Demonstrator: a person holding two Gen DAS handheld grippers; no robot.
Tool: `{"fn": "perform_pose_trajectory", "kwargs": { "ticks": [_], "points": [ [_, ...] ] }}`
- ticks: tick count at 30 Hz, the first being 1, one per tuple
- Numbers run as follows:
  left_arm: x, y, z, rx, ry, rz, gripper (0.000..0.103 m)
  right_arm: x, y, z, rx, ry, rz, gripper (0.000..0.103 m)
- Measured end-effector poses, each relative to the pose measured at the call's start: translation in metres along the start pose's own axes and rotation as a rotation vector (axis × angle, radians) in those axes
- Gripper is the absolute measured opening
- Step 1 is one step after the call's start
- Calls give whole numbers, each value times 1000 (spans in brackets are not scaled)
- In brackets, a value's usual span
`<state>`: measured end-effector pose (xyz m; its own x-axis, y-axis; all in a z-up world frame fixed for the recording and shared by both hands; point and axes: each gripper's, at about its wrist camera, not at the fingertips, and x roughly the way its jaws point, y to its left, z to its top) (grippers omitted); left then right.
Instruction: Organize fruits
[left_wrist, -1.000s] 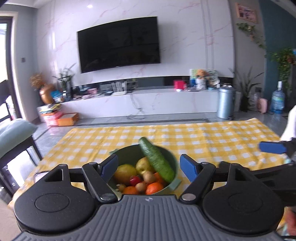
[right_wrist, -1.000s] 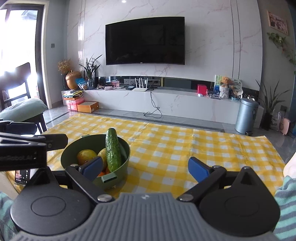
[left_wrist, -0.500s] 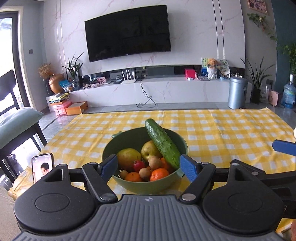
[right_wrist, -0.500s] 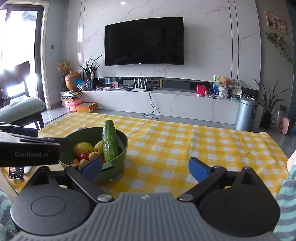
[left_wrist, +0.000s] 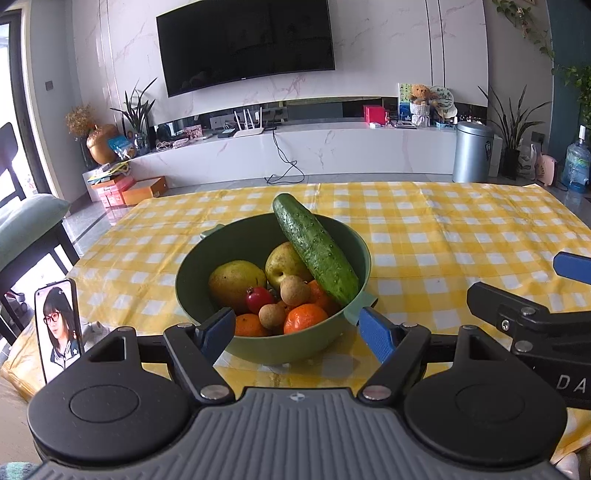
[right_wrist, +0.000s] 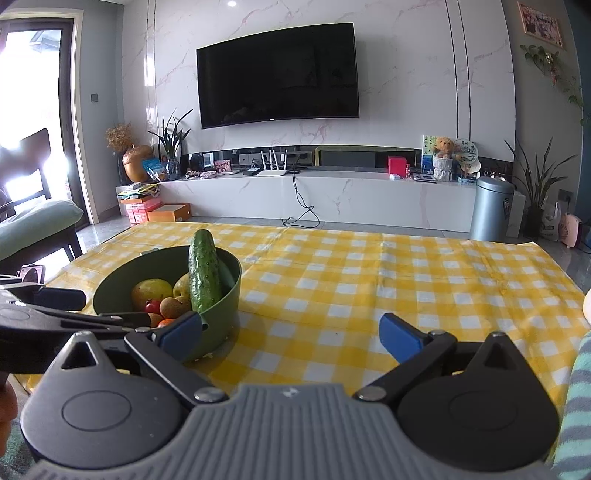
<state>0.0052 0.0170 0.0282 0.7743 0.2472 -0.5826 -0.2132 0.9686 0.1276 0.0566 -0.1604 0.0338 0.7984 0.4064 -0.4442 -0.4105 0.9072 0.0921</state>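
Green bowl (left_wrist: 207, 254) on yellow checked tablecloth (left_wrist: 443, 229), near left side. Cucumber (left_wrist: 314, 247) leans on its far right rim, over pears (left_wrist: 236, 280) and oranges (left_wrist: 304, 317). Left claw (left_wrist: 297, 328) spread wide, empty, just short of bowl. Right claw (right_wrist: 290, 330) released, empty, right of bowl.

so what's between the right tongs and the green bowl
Nothing but bare yellow checked tablecloth; in the right wrist view the open right tongs sit just right of the green bowl.

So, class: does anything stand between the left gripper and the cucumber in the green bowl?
Nothing visible does. The left gripper is open at the green bowl's near rim, and the cucumber lies on top of the other fruit, leaning on the far rim.
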Motion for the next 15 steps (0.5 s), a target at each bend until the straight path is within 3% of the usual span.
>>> {"fn": "perform_pose_trajectory", "kwargs": {
  "ticks": [15],
  "points": [
    [10,8,-4,-16,42,5,89,8,4,-4,-29,15,-17,99]
  ]
}}
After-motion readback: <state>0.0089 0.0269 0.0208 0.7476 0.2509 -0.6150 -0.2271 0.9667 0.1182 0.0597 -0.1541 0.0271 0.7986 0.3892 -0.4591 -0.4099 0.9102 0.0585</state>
